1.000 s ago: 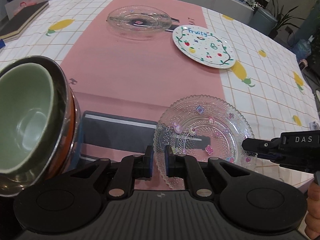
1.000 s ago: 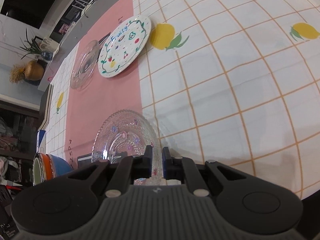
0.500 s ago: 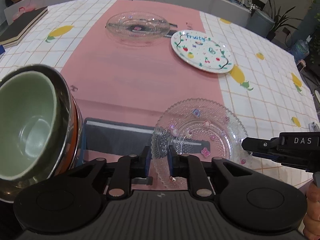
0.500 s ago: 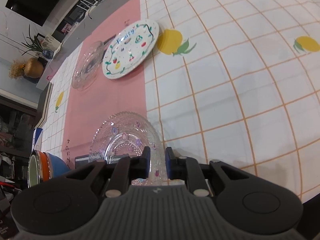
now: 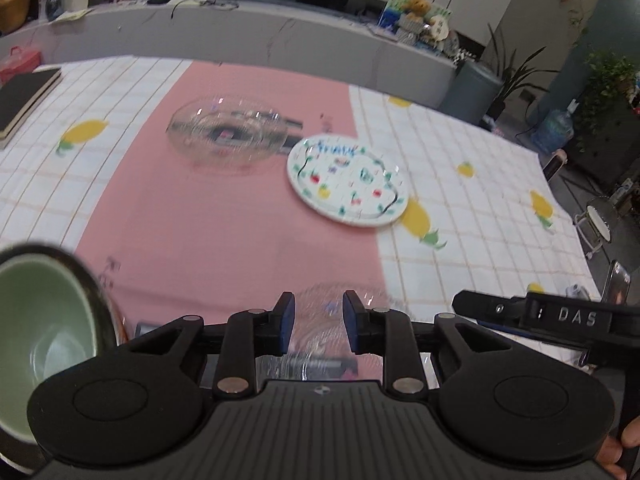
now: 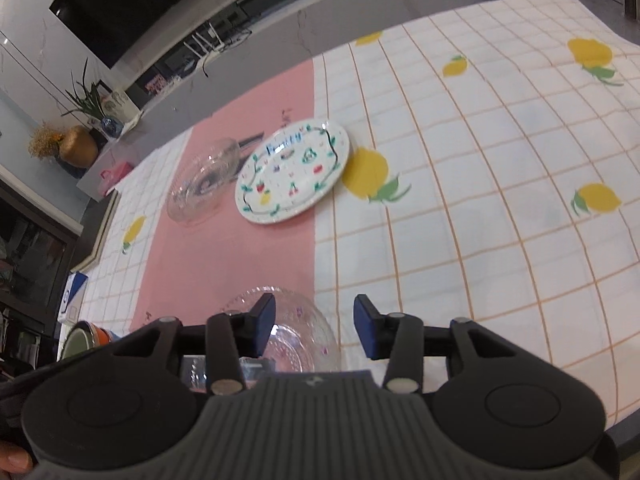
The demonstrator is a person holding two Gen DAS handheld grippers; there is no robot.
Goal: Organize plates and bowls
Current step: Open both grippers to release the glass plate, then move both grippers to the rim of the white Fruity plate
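A clear patterned glass plate (image 5: 320,320) lies near the table's front edge, just below my left gripper (image 5: 318,322), which is open and above it. It also shows in the right wrist view (image 6: 296,340), left of my open right gripper (image 6: 315,330). A white "Fruity" plate (image 5: 347,180) (image 6: 292,178) lies farther back, beside a clear glass bowl (image 5: 230,136) (image 6: 204,182). A stack of bowls with a green one inside (image 5: 36,344) stands at the left; its edge shows in the right wrist view (image 6: 86,340).
The table has a pink runner (image 5: 224,220) over a white lemon-print cloth (image 6: 460,200). A dark board (image 5: 20,100) lies at the far left. A counter with clutter (image 5: 240,20) runs behind the table.
Both grippers have opened and let go of the glass plate. Both have lifted and tilted up, so the plate now sits low in each view.
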